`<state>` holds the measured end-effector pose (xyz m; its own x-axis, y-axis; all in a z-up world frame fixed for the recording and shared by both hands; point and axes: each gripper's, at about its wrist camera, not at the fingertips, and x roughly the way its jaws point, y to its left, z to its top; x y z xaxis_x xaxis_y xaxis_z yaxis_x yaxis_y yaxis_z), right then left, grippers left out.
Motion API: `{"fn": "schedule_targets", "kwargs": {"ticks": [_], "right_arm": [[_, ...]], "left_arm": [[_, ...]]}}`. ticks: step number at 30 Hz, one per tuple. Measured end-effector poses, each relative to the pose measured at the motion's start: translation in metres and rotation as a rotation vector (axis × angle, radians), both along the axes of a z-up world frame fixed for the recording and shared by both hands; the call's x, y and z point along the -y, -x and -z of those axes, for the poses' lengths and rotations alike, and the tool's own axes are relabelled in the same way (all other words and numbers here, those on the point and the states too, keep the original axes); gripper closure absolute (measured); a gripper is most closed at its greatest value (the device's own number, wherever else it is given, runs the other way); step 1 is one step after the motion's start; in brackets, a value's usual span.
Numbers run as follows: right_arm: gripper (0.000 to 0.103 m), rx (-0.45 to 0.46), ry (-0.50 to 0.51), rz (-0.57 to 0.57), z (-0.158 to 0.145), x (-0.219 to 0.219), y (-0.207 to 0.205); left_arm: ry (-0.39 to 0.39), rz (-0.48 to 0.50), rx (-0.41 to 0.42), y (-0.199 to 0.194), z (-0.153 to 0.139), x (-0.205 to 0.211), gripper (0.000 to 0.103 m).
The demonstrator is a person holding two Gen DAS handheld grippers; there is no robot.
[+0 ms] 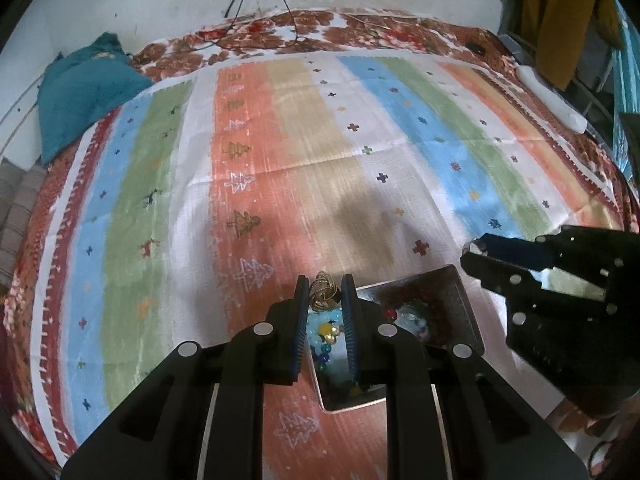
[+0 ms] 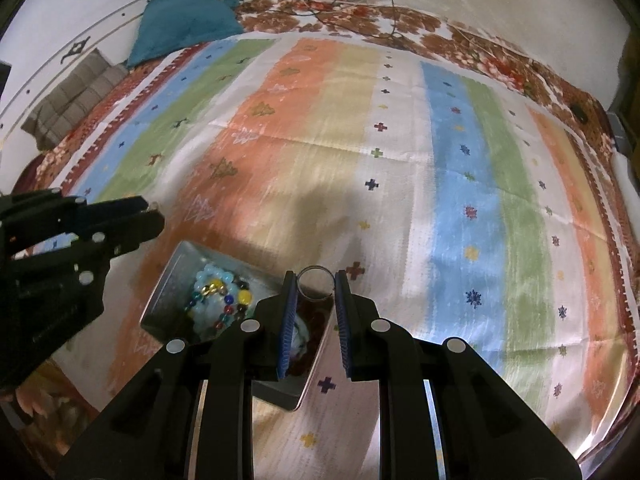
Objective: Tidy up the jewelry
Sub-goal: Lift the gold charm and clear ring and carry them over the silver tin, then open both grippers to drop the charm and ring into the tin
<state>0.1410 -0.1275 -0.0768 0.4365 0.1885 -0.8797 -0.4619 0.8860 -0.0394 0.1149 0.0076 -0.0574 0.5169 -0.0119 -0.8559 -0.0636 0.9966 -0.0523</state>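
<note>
Risk: left tongs [image 1: 325,286] pinching gold ring [image 1: 323,291], right tongs [image 2: 315,282] pinching silver ring [image 2: 316,278], above tray [image 1: 460,292]; tip-held rings may slip onto the bed at 12 o'clock.

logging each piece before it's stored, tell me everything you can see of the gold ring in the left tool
The gold ring looks like yellow metal, its top a domed knot of woven bands, the band below partly hidden. It sits pinched between the left tool's blue-padded fingertips, knot pointing away from the camera, held above the near end of the metal tray, not touching it.
</note>
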Motion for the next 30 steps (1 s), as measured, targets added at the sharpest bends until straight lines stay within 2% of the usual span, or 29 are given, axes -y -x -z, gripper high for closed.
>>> {"fn": "schedule_targets", "kwargs": {"ticks": [8, 19, 24, 30], "right_arm": [[0.083, 0.0, -0.02, -0.014, -0.002, 0.0, 0.016], [0.083, -0.019, -0.031, -0.036, 0.001, -0.004, 0.025], [0.069, -0.038, -0.034, -0.04, 0.001, -0.004, 0.023], [0.068, -0.033, -0.025, -0.017, 0.0, 0.002, 0.023]], "left_arm": [[0.007, 0.017, 0.0, 0.015, 0.0, 0.007, 0.087], [0.037, -0.01, 0.002, 0.023, 0.0, 0.006, 0.087], [0.071, -0.033, -0.004, 0.021, 0.0, 0.0, 0.077], [0.071, -0.054, 0.0, 0.024, -0.002, -0.006, 0.072]]}}
